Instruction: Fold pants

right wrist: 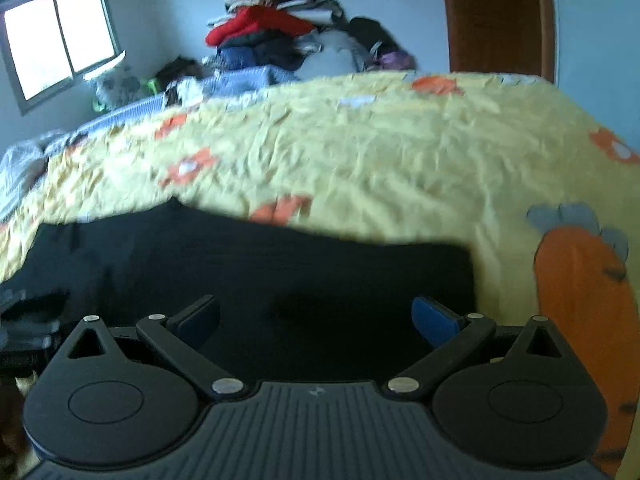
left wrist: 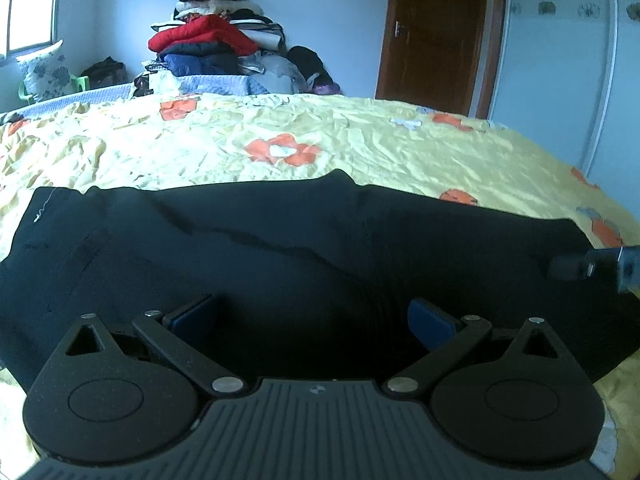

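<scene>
Dark pants (left wrist: 280, 248) flat across near edge of yellow bedspread (left wrist: 360, 148) — soft, limp, likely to sag; left gripper (left wrist: 314, 318) and right gripper (right wrist: 316, 318) gape empty above them — pinch hem corners.

Left gripper (left wrist: 314, 320), right gripper (right wrist: 316, 320): black ribbed bodies, round pivot discs, silver screws, blue finger pads (left wrist: 430, 322).
</scene>
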### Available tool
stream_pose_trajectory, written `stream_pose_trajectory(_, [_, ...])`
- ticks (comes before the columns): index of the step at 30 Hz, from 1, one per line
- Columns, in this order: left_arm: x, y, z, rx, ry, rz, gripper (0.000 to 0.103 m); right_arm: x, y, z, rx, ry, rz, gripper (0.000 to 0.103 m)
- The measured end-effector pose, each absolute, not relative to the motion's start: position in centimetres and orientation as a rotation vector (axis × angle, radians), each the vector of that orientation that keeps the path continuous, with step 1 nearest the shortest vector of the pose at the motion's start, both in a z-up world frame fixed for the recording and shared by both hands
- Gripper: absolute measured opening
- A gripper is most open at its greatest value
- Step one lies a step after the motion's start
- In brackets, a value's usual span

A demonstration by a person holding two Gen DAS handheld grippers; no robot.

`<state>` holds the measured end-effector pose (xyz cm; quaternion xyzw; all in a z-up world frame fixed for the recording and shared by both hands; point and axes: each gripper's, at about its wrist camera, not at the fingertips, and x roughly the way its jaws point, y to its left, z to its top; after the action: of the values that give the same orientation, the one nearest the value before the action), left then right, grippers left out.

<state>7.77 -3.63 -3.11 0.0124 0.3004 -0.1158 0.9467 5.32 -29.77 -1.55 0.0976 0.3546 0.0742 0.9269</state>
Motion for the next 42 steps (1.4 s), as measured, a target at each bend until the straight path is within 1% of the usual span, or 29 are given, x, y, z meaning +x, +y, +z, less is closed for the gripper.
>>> stream_pose_trajectory(4, [7.8, -3.6, -3.2, 0.023, 0.615, -0.237, 0.103, 4.2, -27.8, -2.7, 0.018, 0.685, 0.104, 0.103])
stream_pose_trajectory(8, [7.8, -3.6, -3.3, 0.025, 0.617, -0.237, 0.103, 3.3, -26.6, -1.8, 0.066, 0.681, 0.074, 0.103])
stream_pose_trajectory(10, [7.8, -3.6, -3.3, 0.027, 0.618, -0.236, 0.103, 3.0, -25.9, -2.2, 0.039, 0.697, 0.096, 0.103])
stream_pose_trajectory(12, [7.7, -3.6, -3.3, 0.027, 0.618, -0.236, 0.103, 2.4, -25.4, -2.8, -0.004, 0.658, 0.091, 0.103])
stream_pose_trajectory(14, [7.8, -3.6, -3.3, 0.027, 0.619, -0.236, 0.103, 2.3, -25.9, -2.9, 0.028, 0.655, 0.094, 0.103])
stream_pose_trajectory(42, [7.8, -3.7, -3.4, 0.036, 0.622, -0.234, 0.103, 2.3, -25.6, -3.0, 0.015, 0.653, 0.089, 0.103])
